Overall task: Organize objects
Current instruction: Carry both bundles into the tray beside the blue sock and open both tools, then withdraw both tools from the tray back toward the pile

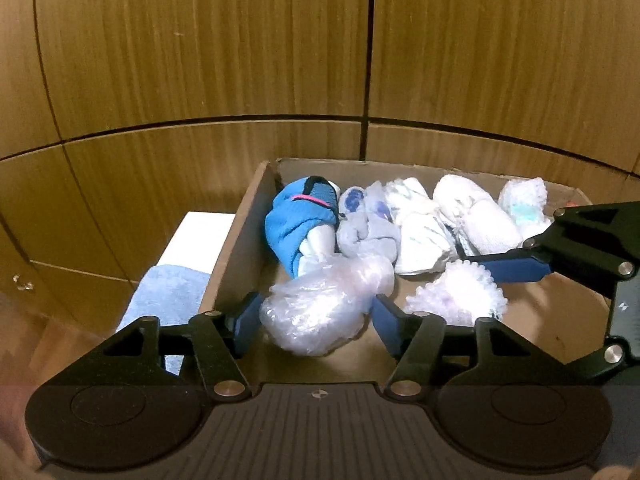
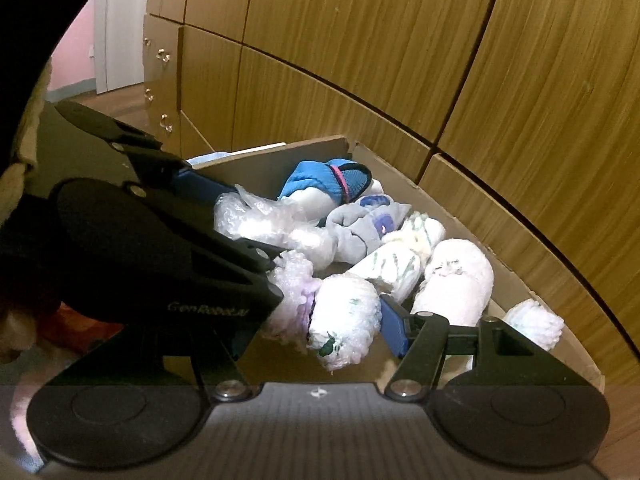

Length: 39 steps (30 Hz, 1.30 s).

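Observation:
An open cardboard box (image 1: 240, 224) (image 2: 480, 208) holds several rolled cloth bundles: a blue one (image 1: 296, 220) (image 2: 320, 184), a grey one (image 1: 366, 228), and white ones (image 1: 472, 216). A bundle in clear plastic (image 1: 320, 312) (image 2: 260, 220) lies on the box floor between the blue pads of my left gripper (image 1: 316, 316) (image 2: 240, 220), whose jaws stand open just clear of it. My right gripper (image 2: 320, 316) is shut on a fluffy white and lilac bundle (image 2: 344, 320) (image 1: 456, 296). Its left finger is hidden behind the left gripper; one blue-padded finger (image 1: 516, 268) shows from the right.
Wooden cabinet doors (image 1: 200, 60) rise right behind the box. A light blue towel (image 1: 172, 292) and a white slab (image 1: 200, 236) lie left of the box. Drawer ring handles (image 2: 164, 56) sit at the far left. The two grippers are close together over the box's near half.

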Tool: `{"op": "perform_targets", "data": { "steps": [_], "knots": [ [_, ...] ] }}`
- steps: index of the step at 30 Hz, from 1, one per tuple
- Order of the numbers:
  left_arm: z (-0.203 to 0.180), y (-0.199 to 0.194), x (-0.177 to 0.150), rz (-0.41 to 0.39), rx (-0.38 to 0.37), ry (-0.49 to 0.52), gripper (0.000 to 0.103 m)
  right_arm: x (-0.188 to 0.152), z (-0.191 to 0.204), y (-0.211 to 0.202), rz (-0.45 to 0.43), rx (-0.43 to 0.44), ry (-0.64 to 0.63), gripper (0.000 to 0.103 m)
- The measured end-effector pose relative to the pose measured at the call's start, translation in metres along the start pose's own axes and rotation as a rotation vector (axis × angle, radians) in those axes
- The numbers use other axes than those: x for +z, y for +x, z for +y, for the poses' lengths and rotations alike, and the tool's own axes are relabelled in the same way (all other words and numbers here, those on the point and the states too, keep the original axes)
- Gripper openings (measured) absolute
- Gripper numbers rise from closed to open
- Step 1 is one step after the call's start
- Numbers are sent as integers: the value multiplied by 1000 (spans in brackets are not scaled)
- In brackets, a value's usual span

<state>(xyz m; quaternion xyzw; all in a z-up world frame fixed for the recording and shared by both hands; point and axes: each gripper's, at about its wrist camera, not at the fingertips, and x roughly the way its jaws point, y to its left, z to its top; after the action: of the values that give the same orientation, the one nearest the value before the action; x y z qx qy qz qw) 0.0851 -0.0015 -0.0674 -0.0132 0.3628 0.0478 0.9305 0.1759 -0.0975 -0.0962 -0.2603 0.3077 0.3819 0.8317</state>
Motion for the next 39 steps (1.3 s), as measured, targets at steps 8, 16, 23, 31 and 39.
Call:
{"op": "perform_targets", "data": {
  "steps": [8,16,23,31,39],
  "knots": [
    [8,-35,1,-43,-39,-3,86,4,0,5,35,15,6,60],
    [48,-56,-3,-66,-60,-96,87,17,4,11,67,27,-23,60],
    [70,-60,-1,-61,-57,-107,87,35,5,26,99,48,-53,60],
    [73,-54,-10,-22,-80,-90,87,46,2,32,109,70,-49,61],
    [63,-53,-9,-4,-70,-57,87,42,2,23,117,50,-26,74]
  ]
}}
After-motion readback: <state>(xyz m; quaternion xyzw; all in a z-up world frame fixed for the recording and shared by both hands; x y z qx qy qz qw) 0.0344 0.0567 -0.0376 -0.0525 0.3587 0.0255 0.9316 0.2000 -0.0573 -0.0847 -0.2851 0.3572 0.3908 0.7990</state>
